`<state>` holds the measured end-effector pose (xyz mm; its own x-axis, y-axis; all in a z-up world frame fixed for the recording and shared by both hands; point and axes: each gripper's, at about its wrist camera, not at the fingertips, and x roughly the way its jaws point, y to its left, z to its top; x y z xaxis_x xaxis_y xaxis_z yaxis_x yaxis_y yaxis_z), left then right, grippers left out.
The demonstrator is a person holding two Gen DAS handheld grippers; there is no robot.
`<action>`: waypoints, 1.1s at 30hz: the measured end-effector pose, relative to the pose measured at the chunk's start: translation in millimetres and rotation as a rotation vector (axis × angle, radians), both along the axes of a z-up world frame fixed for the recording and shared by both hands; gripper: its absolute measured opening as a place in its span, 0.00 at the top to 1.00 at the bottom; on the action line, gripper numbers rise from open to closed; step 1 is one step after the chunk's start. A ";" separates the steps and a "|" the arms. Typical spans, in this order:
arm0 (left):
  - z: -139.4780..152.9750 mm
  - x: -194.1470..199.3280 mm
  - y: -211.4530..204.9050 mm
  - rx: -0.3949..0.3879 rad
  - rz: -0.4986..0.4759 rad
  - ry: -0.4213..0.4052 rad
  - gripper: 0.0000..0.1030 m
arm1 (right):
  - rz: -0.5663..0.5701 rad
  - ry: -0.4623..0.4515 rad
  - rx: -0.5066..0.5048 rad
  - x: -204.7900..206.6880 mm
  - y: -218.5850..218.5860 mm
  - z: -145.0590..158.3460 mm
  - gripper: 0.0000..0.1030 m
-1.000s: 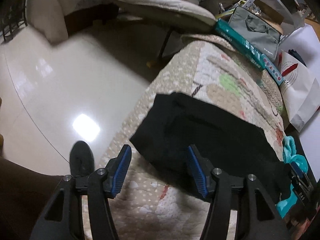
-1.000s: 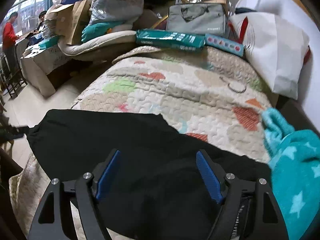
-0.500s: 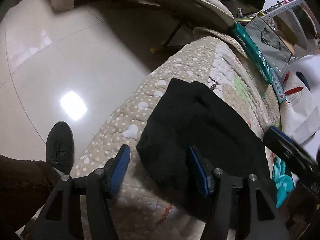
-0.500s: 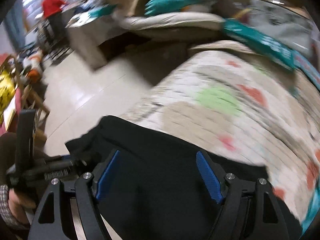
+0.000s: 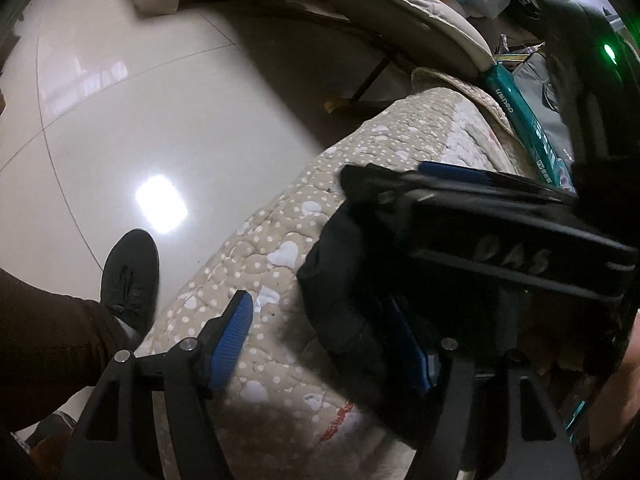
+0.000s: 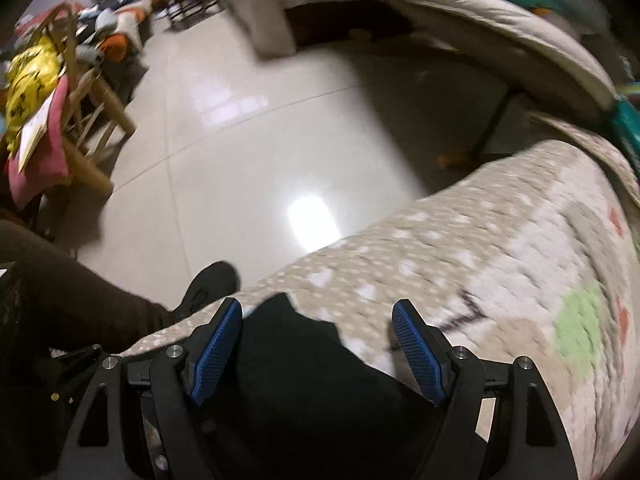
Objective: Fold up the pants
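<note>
Crossing over the pants, the right gripper (jaws apart) now fills the left view.

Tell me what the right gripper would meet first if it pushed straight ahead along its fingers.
Probably the black pants: the open right gripper has that fabric lying between its fingers, on the beige heart-patterned quilt. Beyond the fabric's edge comes the quilt; the height above the cloth is unclear.

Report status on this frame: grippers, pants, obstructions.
Left gripper open, right gripper open, neither gripping. Black pants bunched on the quilted cover near its edge. Right gripper's body crosses the left view, hiding much of the pants.
</note>
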<state>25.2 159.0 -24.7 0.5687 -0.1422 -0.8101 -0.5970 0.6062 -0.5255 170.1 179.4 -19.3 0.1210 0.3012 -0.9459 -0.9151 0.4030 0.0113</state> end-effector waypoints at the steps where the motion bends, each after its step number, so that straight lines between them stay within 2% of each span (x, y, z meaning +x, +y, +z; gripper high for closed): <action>1: 0.2 0.0 0.2 -0.002 0.000 0.000 0.34 | 0.024 0.015 -0.011 -3.4 4.5 -4.5 0.22; 2: -0.1 -0.1 -0.1 -0.003 0.001 0.000 0.34 | 0.050 0.032 -0.021 -8.7 8.8 -8.8 0.27; 4: 0.4 -0.8 0.4 -0.002 0.002 0.002 0.34 | 0.083 0.047 -0.052 -16.3 15.0 -17.3 0.63; 6: 1.6 -2.5 2.4 0.001 0.011 -0.002 0.34 | 0.083 0.039 -0.060 -19.1 14.2 -19.5 0.81; 7: 3.0 -3.6 4.9 0.005 0.022 -0.006 0.34 | 0.066 0.046 -0.045 -16.7 11.7 -16.8 0.84; 11: 10.9 -9.3 16.5 0.031 0.053 -0.043 0.32 | -0.019 0.067 0.045 -6.0 -4.3 4.6 0.87; 15: 23.2 -5.3 7.5 0.105 0.011 -0.095 0.32 | -0.054 0.054 0.080 -5.5 -11.4 20.9 0.87; 17: 23.6 -1.9 4.8 0.108 -0.006 -0.115 0.31 | -0.076 0.043 0.090 -5.3 -10.0 26.0 0.87; 19: 17.7 5.4 4.1 0.100 -0.021 -0.098 0.30 | -0.093 0.042 0.103 -4.8 -9.1 29.1 0.87; 21: 8.8 13.2 5.6 0.039 -0.034 -0.099 0.30 | -0.107 0.052 0.116 -3.0 -9.2 32.4 0.87; 23: 2.9 19.9 2.8 0.012 -0.071 -0.084 0.30 | -0.121 0.060 0.127 -1.9 -13.6 36.0 0.87; 24: 0.6 22.7 0.4 0.006 -0.093 -0.072 0.35 | -0.131 0.068 0.134 0.3 -18.0 38.1 0.87; 25: 0.3 24.6 -1.5 0.005 -0.111 -0.067 0.50 | -0.137 0.072 0.139 0.7 -18.7 38.7 0.87; 26: 3.3 25.4 -2.8 0.012 -0.122 -0.072 0.56 | -0.143 0.077 0.144 3.6 -24.0 40.3 0.87; 27: 6.3 25.7 -4.1 0.010 -0.142 -0.085 0.74 | -0.149 0.083 0.147 3.8 -25.1 40.5 0.87; 28: 9.4 26.8 -5.5 0.010 -0.162 -0.094 0.80 | -0.152 0.084 0.149 3.1 -25.8 40.5 0.87; 33: 14.7 24.2 -6.4 -0.015 -0.172 -0.115 0.84 | -0.175 0.082 0.171 1.7 -26.6 44.3 0.87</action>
<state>49.4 152.6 -10.0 0.6234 -0.2572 -0.7384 -0.4206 0.6858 -0.5940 171.8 152.7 25.0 0.1099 0.4387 -0.8919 -0.8248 0.5410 0.1645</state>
